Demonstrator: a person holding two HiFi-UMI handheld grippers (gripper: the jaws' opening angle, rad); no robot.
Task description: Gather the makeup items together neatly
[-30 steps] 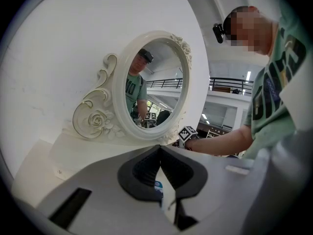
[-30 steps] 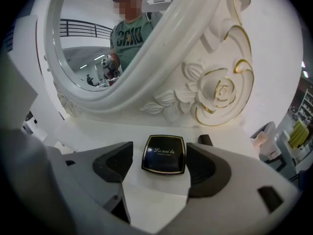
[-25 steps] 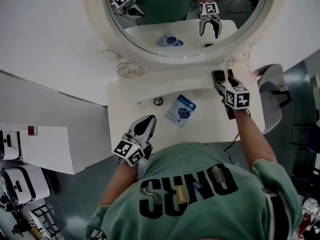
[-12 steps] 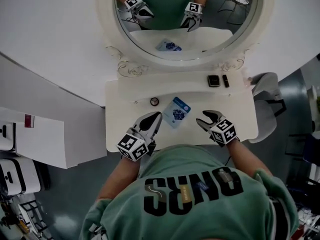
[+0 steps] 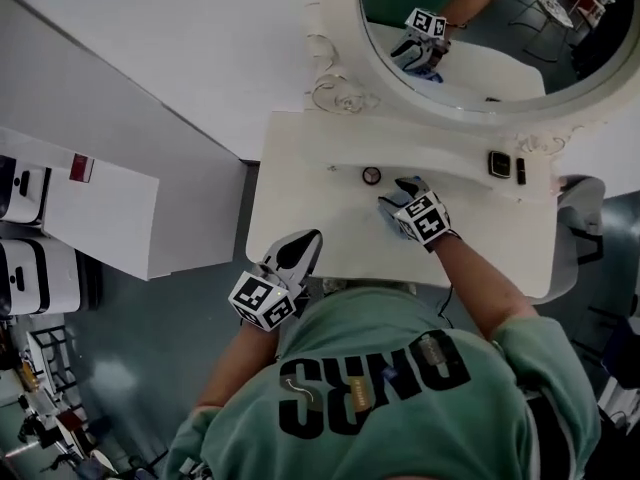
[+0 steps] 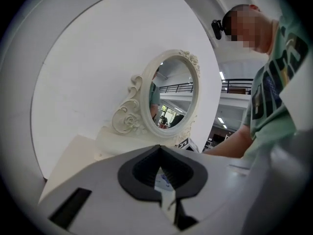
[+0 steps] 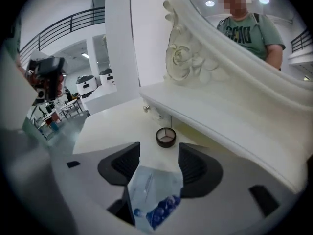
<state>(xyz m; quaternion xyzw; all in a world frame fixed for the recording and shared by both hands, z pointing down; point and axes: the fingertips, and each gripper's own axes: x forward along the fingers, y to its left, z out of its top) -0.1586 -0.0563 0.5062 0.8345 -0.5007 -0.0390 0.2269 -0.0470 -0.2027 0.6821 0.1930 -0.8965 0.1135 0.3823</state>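
Vanity top [image 5: 300, 198], right gripper [image 7: 157, 153] moved from compact [image 5: 499, 164], jaws opening over sachet [image 7: 155, 190]

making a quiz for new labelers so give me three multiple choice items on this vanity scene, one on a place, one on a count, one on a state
1. Where does the small round black pot stand?
A. on the lower white tabletop, just beyond the right gripper
B. on the floor
C. on a chair seat

2. How many black items lie on the raised white shelf under the oval white-framed mirror?
A. one
B. two
C. four

3. How do the right gripper's jaws stand?
A. pressed together, nothing between
B. apart, with the blue-and-white sachet between them
C. clamped on the pot

Key:
1 A: both views show the pot on the tabletop ahead of the gripper's tips.
2 B: a black square compact and a slim black stick lie side by side.
3 B: the jaws have just been opening further and the sachet shows between them.
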